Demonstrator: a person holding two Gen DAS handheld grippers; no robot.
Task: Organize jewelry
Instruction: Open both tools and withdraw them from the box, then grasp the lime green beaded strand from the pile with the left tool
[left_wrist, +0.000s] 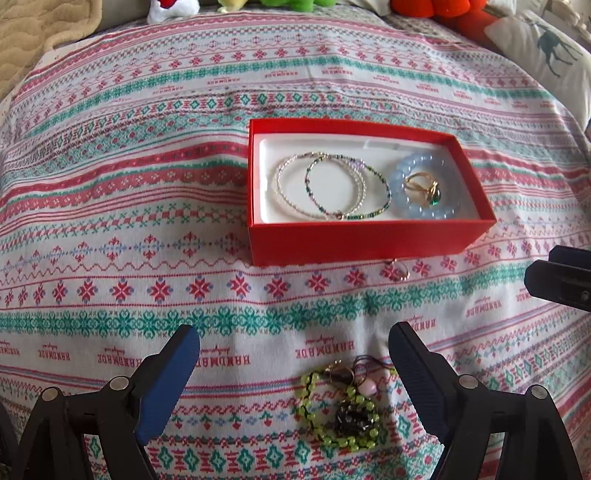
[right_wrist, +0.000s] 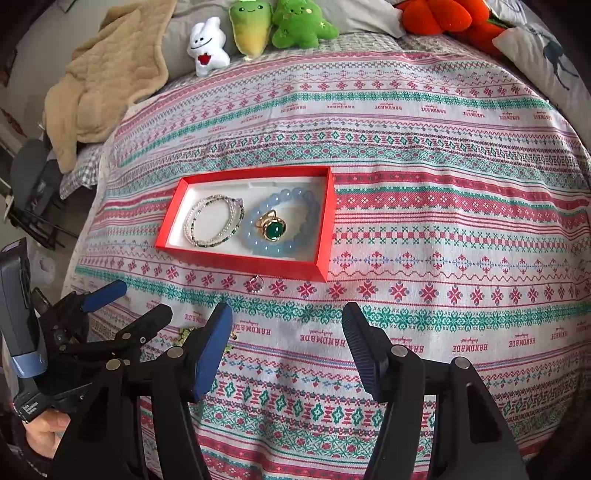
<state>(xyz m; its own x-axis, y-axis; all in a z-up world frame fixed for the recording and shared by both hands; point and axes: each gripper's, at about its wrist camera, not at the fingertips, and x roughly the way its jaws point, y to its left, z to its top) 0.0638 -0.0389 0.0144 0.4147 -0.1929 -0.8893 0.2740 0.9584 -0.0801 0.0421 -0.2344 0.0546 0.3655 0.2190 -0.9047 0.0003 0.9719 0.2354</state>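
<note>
A red box (left_wrist: 365, 242) (right_wrist: 236, 264) with a white liner lies on the patterned cloth. In it are thin beaded bracelets (left_wrist: 332, 184) (right_wrist: 214, 221), a pale blue bead bracelet (left_wrist: 406, 210) (right_wrist: 314, 210) and a gold ring with a green stone (left_wrist: 424, 186) (right_wrist: 272, 227). A small ring (left_wrist: 400, 272) (right_wrist: 256, 284) lies on the cloth just in front of the box. A green bead bracelet with a dark charm (left_wrist: 341, 410) lies between the fingers of my open, empty left gripper (left_wrist: 293, 350) (right_wrist: 125, 302). My right gripper (right_wrist: 288, 325) is open and empty above the cloth.
Plush toys (right_wrist: 255, 29) and an orange plush (right_wrist: 447, 14) line the far edge. A beige blanket (right_wrist: 107, 81) lies at the far left, a deer-print pillow (right_wrist: 543, 59) at the far right. The cloth drops off at the left edge.
</note>
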